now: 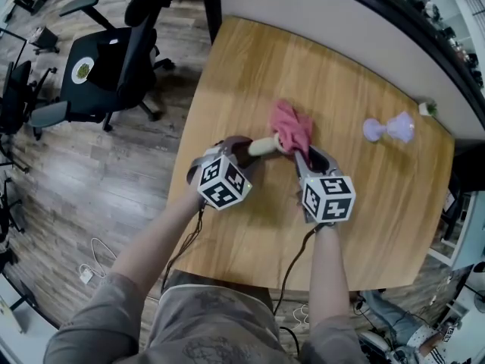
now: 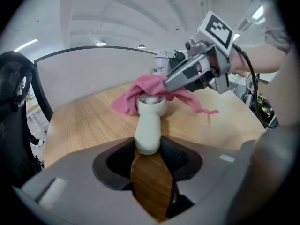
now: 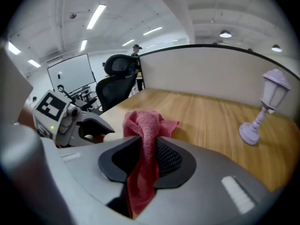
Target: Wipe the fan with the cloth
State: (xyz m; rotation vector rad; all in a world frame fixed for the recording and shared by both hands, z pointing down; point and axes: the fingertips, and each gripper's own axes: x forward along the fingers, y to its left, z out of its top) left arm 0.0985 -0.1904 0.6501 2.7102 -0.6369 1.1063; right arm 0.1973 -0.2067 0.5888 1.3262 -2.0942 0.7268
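Observation:
A cream hand-held fan [image 1: 262,146] is held above the wooden table [image 1: 356,89], with my left gripper [image 1: 241,149] shut on its handle [image 2: 148,131]. Its head [image 2: 152,106] points away from me and is partly covered by the pink cloth [image 1: 292,126]. My right gripper [image 1: 300,155] is shut on that cloth [image 3: 144,131], which bunches beyond the jaws and hangs down between them. In the left gripper view the right gripper [image 2: 197,71] reaches in from the right and presses the cloth [image 2: 140,89] onto the fan's head. The left gripper [image 3: 70,121] shows at the left of the right gripper view.
A small lilac lamp [image 1: 390,129] stands on the table to the far right [image 3: 265,104]. A black office chair [image 1: 114,59] is on the floor beyond the table's left edge. A grey partition [image 1: 333,6] borders the far side.

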